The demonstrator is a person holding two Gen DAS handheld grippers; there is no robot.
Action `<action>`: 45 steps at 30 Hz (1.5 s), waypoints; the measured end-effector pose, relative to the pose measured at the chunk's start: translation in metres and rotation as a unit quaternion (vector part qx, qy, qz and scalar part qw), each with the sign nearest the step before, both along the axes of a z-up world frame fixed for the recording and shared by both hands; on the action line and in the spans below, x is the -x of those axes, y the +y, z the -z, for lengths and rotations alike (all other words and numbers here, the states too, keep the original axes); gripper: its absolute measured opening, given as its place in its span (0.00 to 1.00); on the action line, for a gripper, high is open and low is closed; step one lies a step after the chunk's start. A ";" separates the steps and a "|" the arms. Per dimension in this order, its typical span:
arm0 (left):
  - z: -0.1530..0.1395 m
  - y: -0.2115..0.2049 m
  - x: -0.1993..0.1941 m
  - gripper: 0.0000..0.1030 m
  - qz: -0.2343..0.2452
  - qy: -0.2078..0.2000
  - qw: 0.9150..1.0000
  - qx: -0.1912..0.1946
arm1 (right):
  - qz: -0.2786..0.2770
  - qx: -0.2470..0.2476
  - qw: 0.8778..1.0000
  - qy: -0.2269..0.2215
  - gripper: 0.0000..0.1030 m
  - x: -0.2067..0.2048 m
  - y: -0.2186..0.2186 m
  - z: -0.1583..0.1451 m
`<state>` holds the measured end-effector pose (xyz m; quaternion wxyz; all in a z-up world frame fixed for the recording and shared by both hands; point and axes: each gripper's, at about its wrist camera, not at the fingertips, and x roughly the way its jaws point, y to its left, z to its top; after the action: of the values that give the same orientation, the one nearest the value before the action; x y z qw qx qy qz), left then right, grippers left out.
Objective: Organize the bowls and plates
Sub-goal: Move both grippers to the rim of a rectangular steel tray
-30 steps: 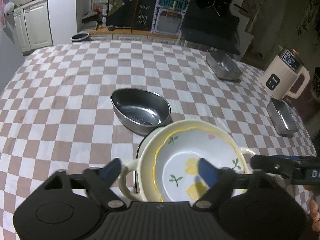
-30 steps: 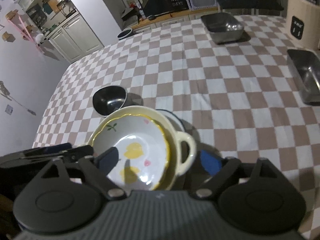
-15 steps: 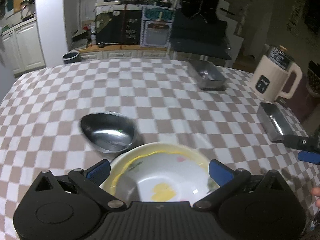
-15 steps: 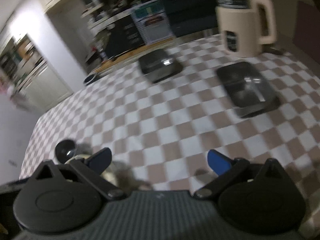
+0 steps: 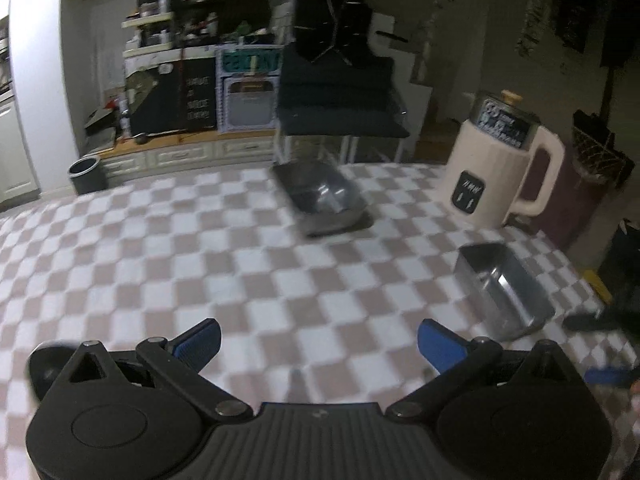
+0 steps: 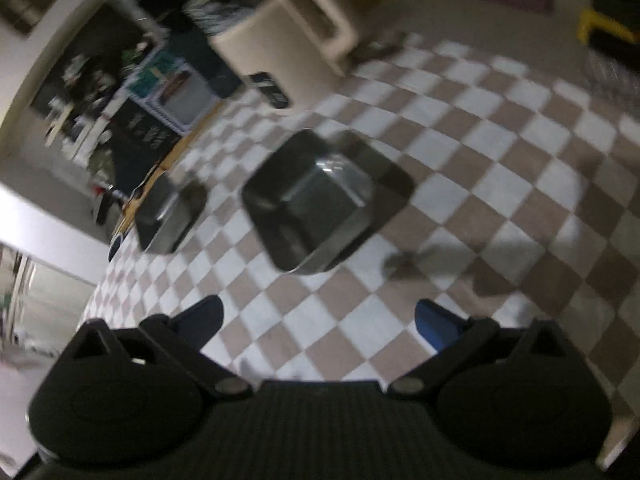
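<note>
The left gripper is released: its blue-padded fingers stand wide apart with only checkered tablecloth between them, and nothing is held. The right gripper is likewise spread and empty, tilted over the cloth. Neither view shows a plate or a ceramic bowl; the task's crockery lies outside both frames, so its position cannot be stated. A dark rounded shape at the left edge of the left wrist view, beside the gripper body, may be a bowl, but it is too obscured to confirm. Visible instead are two steel trays: the near steel tray sits close to the table's right edge, directly ahead of the right gripper, and the far steel tray sits near the table's far edge. A cream kettle stands at the far right corner, well apart from both grippers. Both views are motion-blurred. The spread fingers and the right gripper's alignment suggest the near tray is the probable next target, possibly as a receptacle for sorting.
</note>
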<state>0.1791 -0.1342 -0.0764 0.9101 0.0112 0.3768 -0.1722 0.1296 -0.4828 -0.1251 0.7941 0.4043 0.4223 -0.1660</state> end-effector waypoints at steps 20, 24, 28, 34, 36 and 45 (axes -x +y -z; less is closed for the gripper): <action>0.058 -0.190 -0.111 1.00 0.112 -0.004 0.987 -0.111 | 0.013 -0.045 0.999 0.019 0.63 -0.048 -0.025 0.036; 0.069 -0.208 -0.116 1.00 0.125 -0.006 0.985 -0.119 | 0.002 -0.041 0.999 0.018 0.63 -0.055 -0.023 0.036; 0.077 -0.218 -0.118 1.00 0.120 -0.002 0.985 -0.125 | -0.016 -0.020 0.999 0.028 0.63 -0.056 -0.024 0.042; 0.086 -0.214 -0.121 1.00 0.108 0.006 0.984 -0.143 | -0.060 0.017 0.998 0.029 0.63 -0.053 -0.021 0.036; 0.086 -0.213 -0.119 1.00 0.114 0.001 0.982 -0.153 | -0.061 0.016 0.998 0.027 0.63 -0.050 -0.026 0.035; 0.081 -0.186 -0.109 1.00 0.122 -0.008 0.979 -0.162 | -0.088 0.063 0.994 0.027 0.66 -0.037 -0.038 0.029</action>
<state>0.2881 -0.3198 -0.1577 0.8713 0.2057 0.3883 -0.2186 0.1663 -0.5207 -0.1538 0.8179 0.3101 0.4661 -0.1326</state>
